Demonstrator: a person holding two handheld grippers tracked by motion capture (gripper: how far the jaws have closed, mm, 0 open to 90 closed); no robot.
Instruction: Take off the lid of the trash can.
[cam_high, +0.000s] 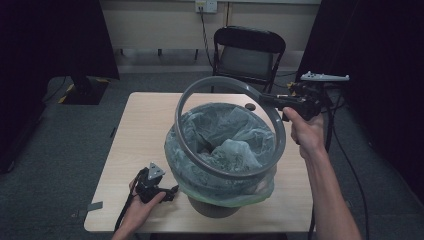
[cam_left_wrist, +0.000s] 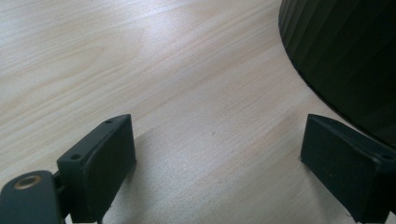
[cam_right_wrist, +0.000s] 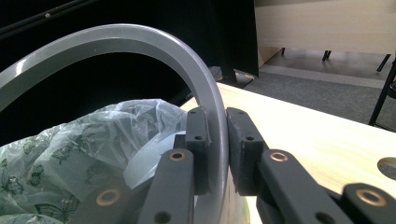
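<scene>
We see right gripper (cam_high: 272, 100) clamped on grey bin ring (cam_high: 230, 127), held tilted above bag-lined waste bin (cam_high: 212, 205) on worktop (cam_high: 145, 130). Left gripper (cam_high: 172, 190) rests on worktop beside bin, jaws apart, holding nothing.

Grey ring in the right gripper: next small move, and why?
Probably lower the grey ring level onto the bin rim. The right gripper is clamped on it, holding it tilted above the plastic bag draped over the bin. The left gripper rests open on the table.
</scene>
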